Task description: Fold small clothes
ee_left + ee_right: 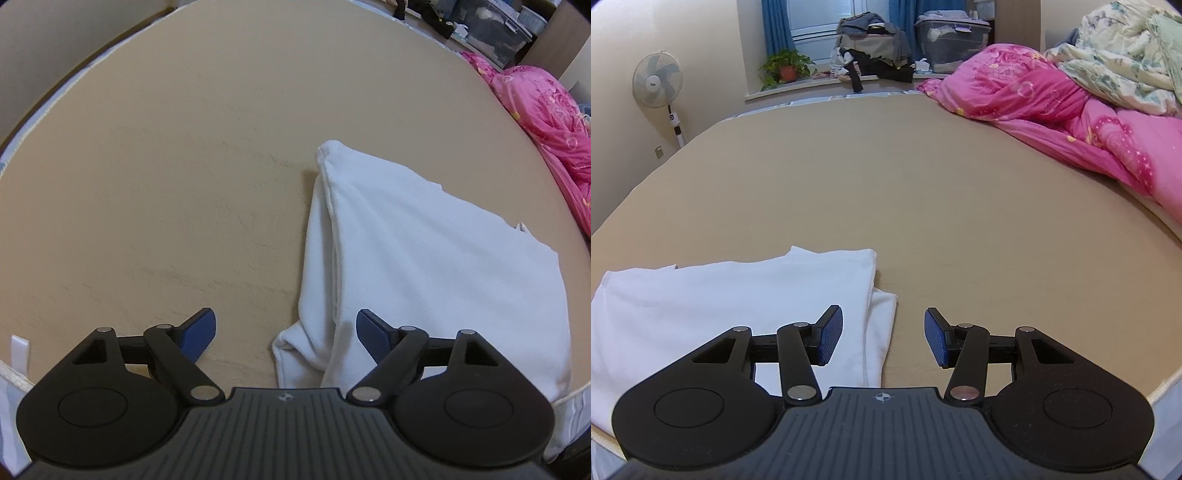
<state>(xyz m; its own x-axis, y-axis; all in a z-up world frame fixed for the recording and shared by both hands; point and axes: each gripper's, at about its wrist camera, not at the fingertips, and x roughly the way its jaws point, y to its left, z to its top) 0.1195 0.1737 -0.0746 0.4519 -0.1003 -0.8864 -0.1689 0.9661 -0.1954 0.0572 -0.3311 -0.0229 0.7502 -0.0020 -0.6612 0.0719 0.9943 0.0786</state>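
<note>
A white garment (424,258) lies folded flat on the tan bed sheet (166,166), near the front edge. My left gripper (286,334) is open and empty, just above the garment's left side, its right finger over the cloth. In the right wrist view the same white garment (720,306) lies at the lower left. My right gripper (883,338) is open and empty, above the garment's right edge, its left finger over the cloth and its right finger over bare sheet (923,184).
A pink quilt (1071,122) and a floral quilt (1119,66) are piled at the right of the bed. A fan (657,85), a potted plant (785,68), clothes and a storage bin (951,40) stand beyond the far edge.
</note>
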